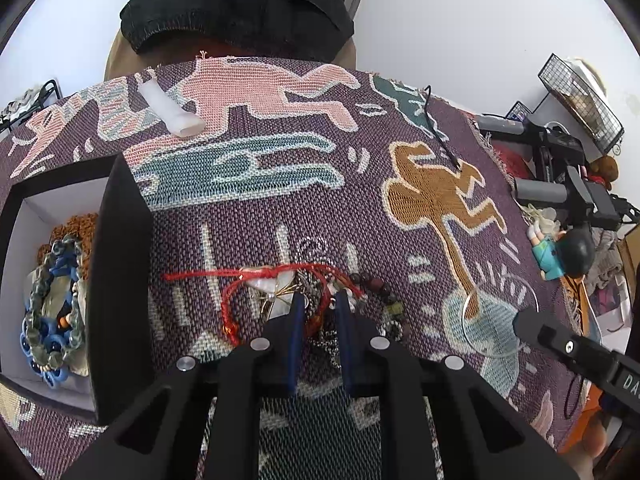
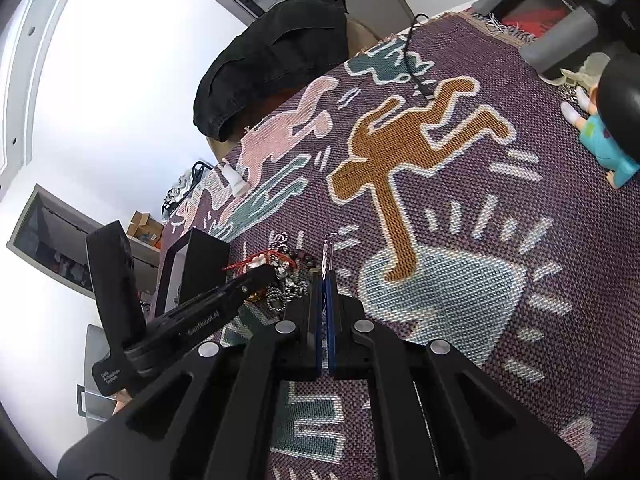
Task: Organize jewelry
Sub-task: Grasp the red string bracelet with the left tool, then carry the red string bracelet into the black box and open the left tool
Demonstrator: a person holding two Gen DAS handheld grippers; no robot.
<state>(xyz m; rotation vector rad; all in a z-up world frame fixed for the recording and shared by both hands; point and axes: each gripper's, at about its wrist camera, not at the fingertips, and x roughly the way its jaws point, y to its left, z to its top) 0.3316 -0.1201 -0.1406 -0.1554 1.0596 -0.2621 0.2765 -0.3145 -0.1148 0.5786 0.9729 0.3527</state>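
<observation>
Left tongs, partly open, straddle tangled jewelry pile; right tongs pinch thin hoop; snagged cords could drag neighbours.

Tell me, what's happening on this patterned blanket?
A person with a handheld tool in each hand is sorting jewelry. The left tool, open, reaches into a tangled jewelry pile beside a black box already holding bead bracelets. The right tool is shut on a thin clear hoop.

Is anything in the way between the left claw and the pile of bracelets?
No. The left claw is open, right over the pile on the blanket, with nothing visible between. The box stands just to its left.
</observation>
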